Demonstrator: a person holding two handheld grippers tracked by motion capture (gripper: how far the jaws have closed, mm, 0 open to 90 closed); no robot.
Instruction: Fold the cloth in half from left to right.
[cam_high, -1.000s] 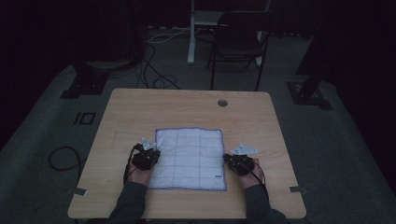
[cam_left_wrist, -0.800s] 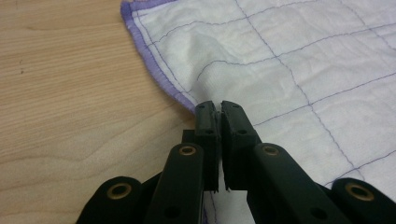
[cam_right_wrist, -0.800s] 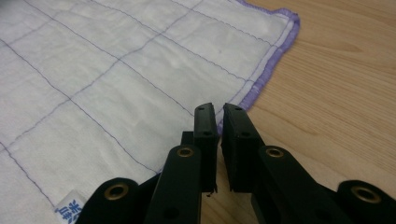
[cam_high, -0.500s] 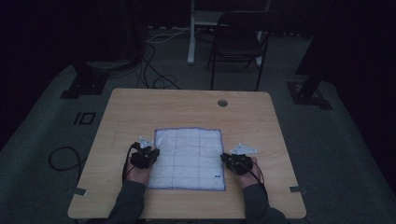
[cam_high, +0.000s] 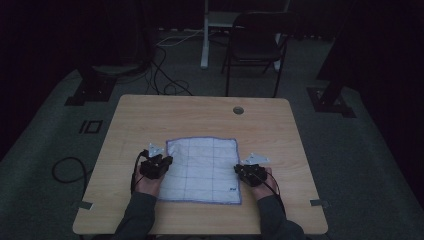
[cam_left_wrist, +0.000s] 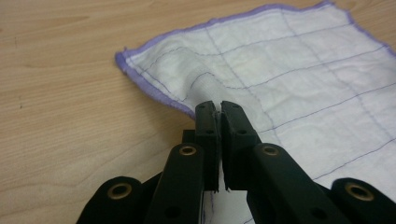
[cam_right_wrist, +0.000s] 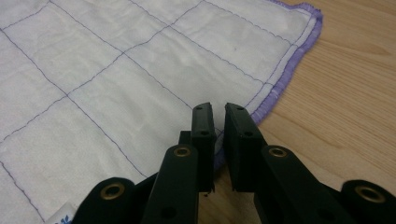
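Little has moved over the last second: both hands sit at almost the same spots along the cloth's side edges as before, the left one having crept slightly up and inward onto the hem. What has changed is small and local, at the jaws.

The white cloth (cam_high: 202, 170), crossed by thin purple grid lines and bound with a purple hem, lies spread flat on the near half of the wooden table (cam_high: 200, 112), roughly centred between the person's forearms. The left gripper (cam_left_wrist: 215, 108) is at the cloth's left edge, about midway along it. In the left gripper view its jaws are pressed together with a sliver of white fabric between the tips, and the cloth just ahead rises in a small ridge that runs toward the far left corner. That ridge suggests the edge is pinched and lifted a little off the wood.

The right gripper (cam_right_wrist: 218, 112) is at the opposite edge. Its jaws stand nearly together with a narrow gap between them, straddling the purple hem; the cloth there lies flat, with no ridge or pull. Whether the hem is actually caught cannot be told from the right gripper view.

As a judgement, the work looks like the start of a fold or a lift: one side is secured, the other is lined up and closing. A lift now would likely drag the cloth askew unless the right side bites first.
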